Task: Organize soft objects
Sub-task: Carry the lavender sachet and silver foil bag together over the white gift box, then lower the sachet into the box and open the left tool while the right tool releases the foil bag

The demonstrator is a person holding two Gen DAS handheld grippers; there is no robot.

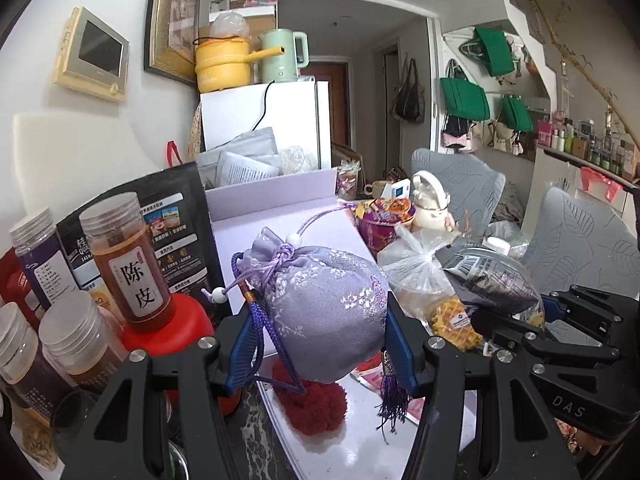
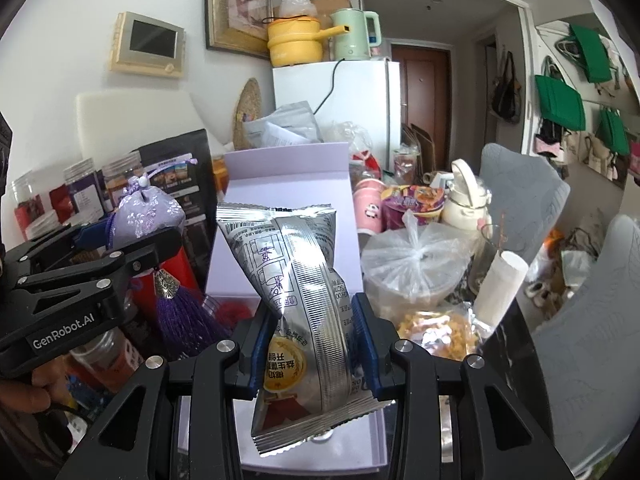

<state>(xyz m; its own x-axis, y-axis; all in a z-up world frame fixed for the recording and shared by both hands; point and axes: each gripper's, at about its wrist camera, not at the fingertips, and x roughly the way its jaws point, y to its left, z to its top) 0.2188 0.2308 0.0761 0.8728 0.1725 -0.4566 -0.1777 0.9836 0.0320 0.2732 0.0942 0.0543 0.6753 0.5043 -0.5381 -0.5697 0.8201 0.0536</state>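
Note:
My left gripper [image 1: 320,328] is shut on a lavender brocade sachet pouch [image 1: 320,308] with a purple cord, white beads and a hanging tassel [image 1: 390,396]. It hovers over the open lilac box [image 1: 280,232], where a dark red fluffy object [image 1: 312,404] lies. My right gripper [image 2: 310,340] is shut on a silver foil snack packet [image 2: 296,292], held upright above the same lilac box [image 2: 288,176]. In the right wrist view the left gripper [image 2: 132,236] appears at the left with the pouch [image 2: 148,216] and its tassel [image 2: 180,320].
Jars [image 1: 128,256], a black pouch bag [image 1: 172,216] and a red container [image 1: 176,324] crowd the left. To the right lie a tied plastic bag [image 2: 416,260], a noodle cup [image 2: 412,204], a white kettle [image 2: 466,200] and waffle snacks [image 2: 440,332]. Grey chairs [image 2: 520,184] stand beyond.

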